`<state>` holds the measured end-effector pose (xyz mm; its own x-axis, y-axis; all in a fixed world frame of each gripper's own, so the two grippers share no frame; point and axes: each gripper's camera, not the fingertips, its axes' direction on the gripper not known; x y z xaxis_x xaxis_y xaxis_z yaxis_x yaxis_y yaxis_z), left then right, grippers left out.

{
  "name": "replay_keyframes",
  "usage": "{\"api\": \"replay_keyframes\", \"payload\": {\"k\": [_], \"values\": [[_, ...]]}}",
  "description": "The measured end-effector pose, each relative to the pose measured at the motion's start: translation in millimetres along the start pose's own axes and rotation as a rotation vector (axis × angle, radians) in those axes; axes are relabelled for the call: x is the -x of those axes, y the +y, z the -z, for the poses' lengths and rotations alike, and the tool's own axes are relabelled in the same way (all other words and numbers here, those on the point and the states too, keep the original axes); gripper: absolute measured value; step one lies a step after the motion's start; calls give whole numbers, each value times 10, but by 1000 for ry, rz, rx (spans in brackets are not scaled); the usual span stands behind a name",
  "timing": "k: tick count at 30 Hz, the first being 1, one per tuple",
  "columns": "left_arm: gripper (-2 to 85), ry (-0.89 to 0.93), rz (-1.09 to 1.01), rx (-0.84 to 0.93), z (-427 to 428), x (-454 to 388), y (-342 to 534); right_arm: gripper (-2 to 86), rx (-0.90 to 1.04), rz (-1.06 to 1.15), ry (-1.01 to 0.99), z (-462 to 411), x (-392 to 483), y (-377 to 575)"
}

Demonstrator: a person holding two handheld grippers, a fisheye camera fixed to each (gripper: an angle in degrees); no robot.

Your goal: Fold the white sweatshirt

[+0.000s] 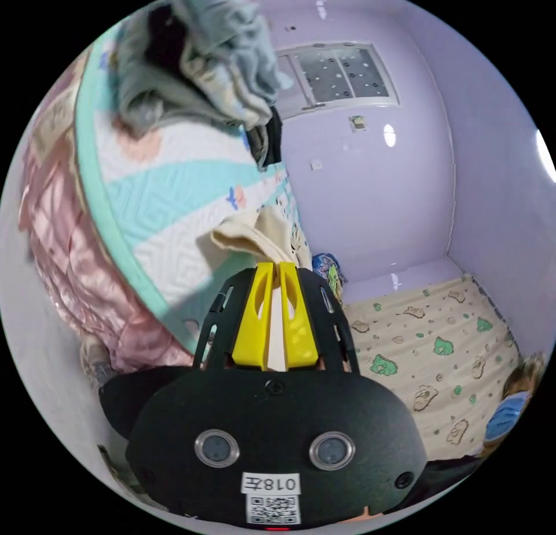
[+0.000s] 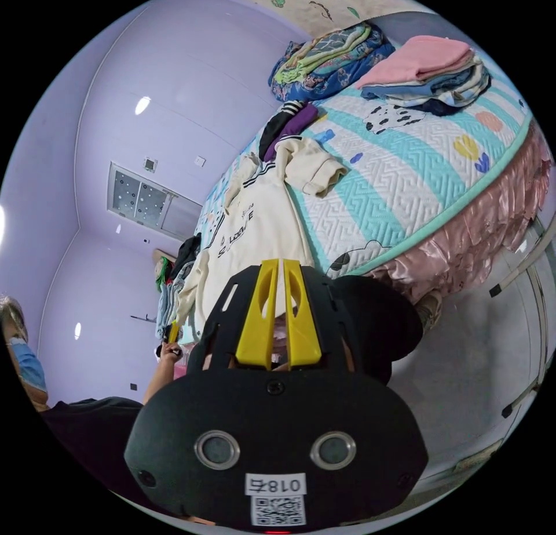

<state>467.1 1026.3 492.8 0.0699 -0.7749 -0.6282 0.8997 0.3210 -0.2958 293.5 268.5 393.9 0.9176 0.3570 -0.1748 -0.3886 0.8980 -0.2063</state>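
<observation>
The white sweatshirt (image 2: pixel 255 228) lies spread on the bed, cream with black lettering, one sleeve (image 2: pixel 313 164) bent across the quilt. In the right gripper view my right gripper (image 2: pixel 277 264) has its yellow jaws pressed together on the sweatshirt's near edge, cloth showing between them. Far to the left in that view a hand (image 2: pixel 167 355) holds my left gripper (image 2: pixel 172 331) at the sweatshirt's other end. In the left gripper view my left gripper (image 1: pixel 277 265) is shut on a bunched fold of the sweatshirt (image 1: pixel 255 236) at the bed's edge.
The bed's teal and white quilt (image 2: pixel 399 170) has a pink skirt (image 2: pixel 475 233) below it. Folded stacks (image 2: pixel 428 65) and a blue patterned pile (image 2: pixel 324 54) sit at the far end. A heap of grey clothes (image 1: pixel 197 54) lies beyond the left gripper. Grey floor (image 2: pixel 480 349) runs beside the bed.
</observation>
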Motion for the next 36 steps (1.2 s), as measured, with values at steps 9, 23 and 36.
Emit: {"api": "replay_keyframes", "payload": {"k": [9,23,36], "values": [[-9,-65,-321,-128,549,-565,-1012,81,19,-187,-68,-243,-203,-944],[-9,-147,-331,-95,437,-63,-1902,80,4,-425,-196,-711,-267,-1484],[-9,-225,-376,-46,444,-61,-2898,0,-138,94,312,454,1629,-3019]]}}
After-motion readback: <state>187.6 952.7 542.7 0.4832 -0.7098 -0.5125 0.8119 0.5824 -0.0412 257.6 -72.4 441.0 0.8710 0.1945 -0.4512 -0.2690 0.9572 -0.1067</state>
